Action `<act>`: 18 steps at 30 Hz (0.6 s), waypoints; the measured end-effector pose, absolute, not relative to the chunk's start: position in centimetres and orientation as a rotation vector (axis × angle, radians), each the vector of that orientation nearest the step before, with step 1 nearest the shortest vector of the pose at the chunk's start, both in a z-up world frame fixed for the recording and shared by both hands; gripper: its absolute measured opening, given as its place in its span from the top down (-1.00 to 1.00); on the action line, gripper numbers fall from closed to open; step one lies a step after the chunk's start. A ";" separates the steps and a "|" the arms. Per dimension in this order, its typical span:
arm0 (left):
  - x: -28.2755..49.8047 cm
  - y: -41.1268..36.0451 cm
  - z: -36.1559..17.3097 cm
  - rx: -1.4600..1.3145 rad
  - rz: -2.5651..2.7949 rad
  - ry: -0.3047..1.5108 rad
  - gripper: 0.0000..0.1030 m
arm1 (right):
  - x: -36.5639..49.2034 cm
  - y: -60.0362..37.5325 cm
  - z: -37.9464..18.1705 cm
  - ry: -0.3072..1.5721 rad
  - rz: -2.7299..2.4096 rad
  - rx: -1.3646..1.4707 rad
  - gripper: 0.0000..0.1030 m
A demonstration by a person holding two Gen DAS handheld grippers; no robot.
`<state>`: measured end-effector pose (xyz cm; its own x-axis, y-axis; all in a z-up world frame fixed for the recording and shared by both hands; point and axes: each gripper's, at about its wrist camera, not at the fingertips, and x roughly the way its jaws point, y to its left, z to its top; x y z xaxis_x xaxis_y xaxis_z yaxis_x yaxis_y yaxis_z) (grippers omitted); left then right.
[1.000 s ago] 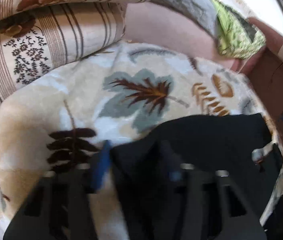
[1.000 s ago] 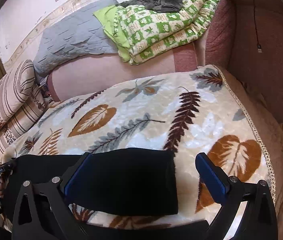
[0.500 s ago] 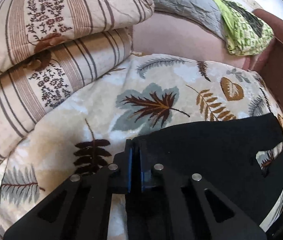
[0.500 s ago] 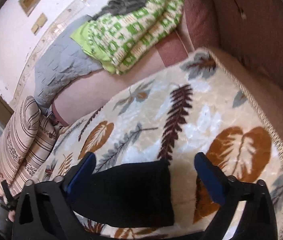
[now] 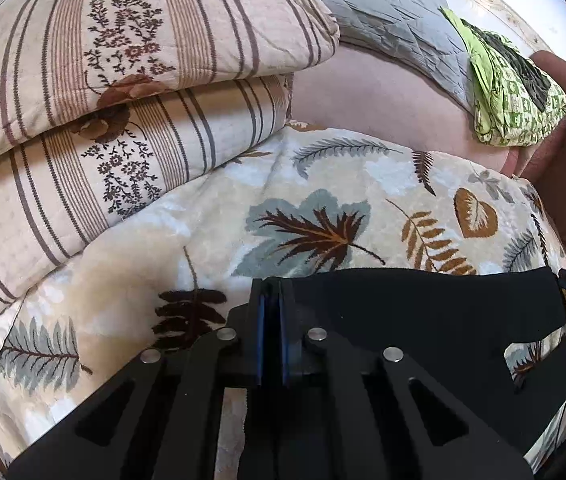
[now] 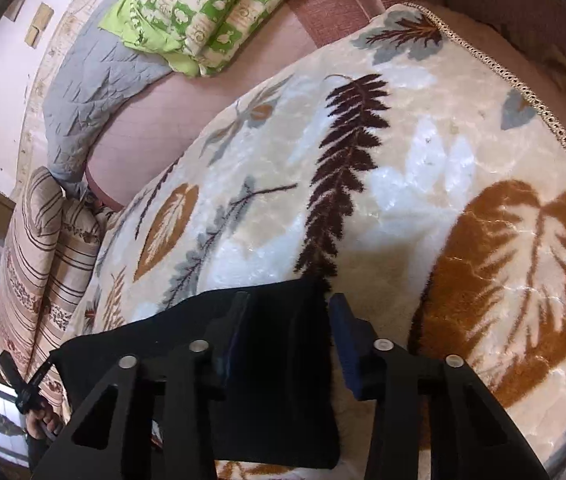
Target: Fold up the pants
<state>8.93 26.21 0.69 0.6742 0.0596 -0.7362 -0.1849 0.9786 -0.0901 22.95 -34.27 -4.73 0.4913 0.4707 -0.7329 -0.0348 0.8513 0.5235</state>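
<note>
Black pants (image 5: 423, 312) lie flat across the near part of a leaf-patterned blanket (image 5: 323, 184). My left gripper (image 5: 271, 300) is shut on the pants' left end; its blue pads pinch the cloth. In the right wrist view the pants (image 6: 279, 384) end between my right gripper's fingers. My right gripper (image 6: 287, 316) is part-open, straddling that end of the pants, with a gap still between the pads (image 6: 343, 328) and the cloth.
Two striped floral pillows (image 5: 103, 100) are stacked at the left. A grey quilt (image 5: 383, 12) and a green patterned blanket (image 6: 219, 8) lie on the pink sofa back (image 6: 155, 120). The sofa arm (image 6: 523, 0) rises at the right.
My left gripper closed on the pants' left end. My right gripper narrowed from wide open and moved down onto the right end.
</note>
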 end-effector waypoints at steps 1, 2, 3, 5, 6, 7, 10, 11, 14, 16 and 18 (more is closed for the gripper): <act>9.0 26.1 0.7 -0.164 0.141 0.820 0.93 | 23.1 -34.0 -4.9 1.023 0.332 0.469 0.37; 9.0 26.1 0.7 -0.164 0.141 0.821 0.93 | 23.1 -33.8 -5.0 1.024 0.340 0.461 0.40; 9.0 26.1 0.7 -0.161 0.143 0.821 0.93 | 23.2 -33.5 -5.1 1.030 0.341 0.447 0.58; 9.1 25.9 0.7 -0.149 0.148 0.825 0.93 | 23.2 -33.1 -5.2 1.032 0.349 0.420 0.95; 9.1 25.8 0.8 -0.142 0.149 0.824 0.93 | 23.2 -33.1 -4.9 1.018 0.341 0.409 0.95; 9.0 25.7 0.9 -0.134 0.147 0.821 0.93 | 22.9 -33.4 -4.2 0.987 0.325 0.398 0.95; 8.0 24.8 1.9 -0.069 0.146 0.790 0.93 | 21.8 -34.0 -2.0 0.904 0.339 0.381 0.96; 7.4 24.2 2.2 -0.028 0.148 0.774 0.93 | 21.3 -34.1 -1.4 0.885 0.353 0.360 0.96; 5.5 22.9 3.1 0.054 0.147 0.737 0.93 | 19.4 -33.9 -0.5 0.863 0.376 0.265 0.97; 4.4 22.7 3.8 0.052 0.143 0.718 0.93 | 18.0 -34.0 -0.2 0.855 0.395 0.210 0.97; 3.6 22.7 4.2 0.040 0.139 0.716 0.93 | 16.5 -34.3 0.2 0.835 0.423 0.177 0.97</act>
<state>3.60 22.74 4.20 0.7454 0.1403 -0.6516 -0.1128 0.9900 0.0841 16.50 -34.30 0.22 0.5939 0.4301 -0.6799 -0.2935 0.9027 0.3147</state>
